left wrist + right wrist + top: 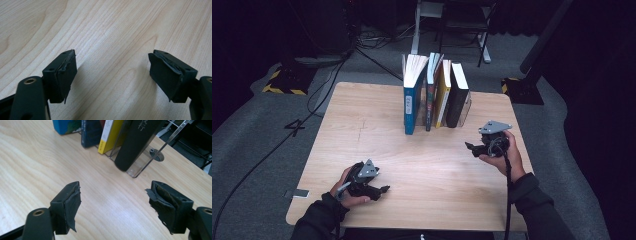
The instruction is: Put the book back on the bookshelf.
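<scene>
**Both grippers empty over the desk, books standing in the rack**

On the light wooden desk (422, 165) a row of four books stands upright at the far middle, held in a clear acrylic rack (146, 163). From the left in the high view they are a blue book (412, 97) with its white page edges fanned at the top, a dark blue book (431, 92), a yellow book (443, 95) and a black book (458, 97). The black book sits at the right end of the row, just beside the yellow one, and leans slightly in the right gripper view, its rounded lower corner resting inside the rack's clear wall.

The right gripper (472, 148) is held in the person's right hand (499, 156) near the desk's right edge, in front of and to the right of the books, pointing leftward across the desk. In the right gripper view its jaws stand wide apart with nothing between them, and the black book is the nearest of the row ahead.

The left gripper (384, 189) is in the left hand (348, 192) at the near left part of the desk, well apart from the books. Its jaws are also spread wide, with bare wood grain between them in the left gripper view (112, 75), close beneath.

Cables run across the grey floor (257, 140) beyond the desk.
</scene>
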Available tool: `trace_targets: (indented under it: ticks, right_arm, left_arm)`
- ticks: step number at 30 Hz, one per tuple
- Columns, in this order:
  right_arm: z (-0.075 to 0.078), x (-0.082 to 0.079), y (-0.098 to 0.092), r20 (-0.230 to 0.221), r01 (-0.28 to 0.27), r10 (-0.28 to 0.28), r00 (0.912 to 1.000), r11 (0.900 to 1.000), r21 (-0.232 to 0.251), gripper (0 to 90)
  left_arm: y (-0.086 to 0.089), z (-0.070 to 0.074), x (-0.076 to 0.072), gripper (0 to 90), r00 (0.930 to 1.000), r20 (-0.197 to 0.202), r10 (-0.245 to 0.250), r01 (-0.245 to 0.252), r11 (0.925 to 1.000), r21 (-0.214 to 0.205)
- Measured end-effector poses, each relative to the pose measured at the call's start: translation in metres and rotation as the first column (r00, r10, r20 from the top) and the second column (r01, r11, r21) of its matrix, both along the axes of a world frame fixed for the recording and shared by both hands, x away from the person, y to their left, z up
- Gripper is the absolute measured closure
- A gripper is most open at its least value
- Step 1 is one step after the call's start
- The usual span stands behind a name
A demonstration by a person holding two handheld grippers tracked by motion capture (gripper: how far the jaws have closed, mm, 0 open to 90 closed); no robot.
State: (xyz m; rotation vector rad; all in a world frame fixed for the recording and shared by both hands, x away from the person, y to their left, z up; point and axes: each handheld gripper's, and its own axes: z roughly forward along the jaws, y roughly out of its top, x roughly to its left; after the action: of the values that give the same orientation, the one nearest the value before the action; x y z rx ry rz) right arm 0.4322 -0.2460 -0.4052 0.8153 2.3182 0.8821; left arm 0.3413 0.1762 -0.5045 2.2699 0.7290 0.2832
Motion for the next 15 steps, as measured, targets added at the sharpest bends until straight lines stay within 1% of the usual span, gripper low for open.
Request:
trace_targets:
  ticks: [6, 10, 15]
  right_arm:
    - [-0.004, -0.015, -0.006, 0.003, -0.012, 0.012, 0.9999, 0.9998, -0.015, 25.7]
    - [-0.009, -0.025, -0.011, -0.005, -0.019, 0.019, 0.9998, 0.9998, -0.008, 25.9]
    - [-0.014, -0.035, -0.018, -0.007, -0.024, 0.023, 0.9997, 0.9996, -0.018, 25.8]
  left_arm:
    - [0.0, 0.0, 0.0, 22.2, 1.0, 0.0, 0.002, -0.002, 1.0, 0.001]
    - [0.0, 0.0, 0.0, 22.1, 1.0, 0.0, 0.004, -0.004, 1.0, 0.0]
    - [0.0, 0.0, 0.0, 22.2, 1.0, -0.001, 0.006, -0.006, 1.0, 0.0]
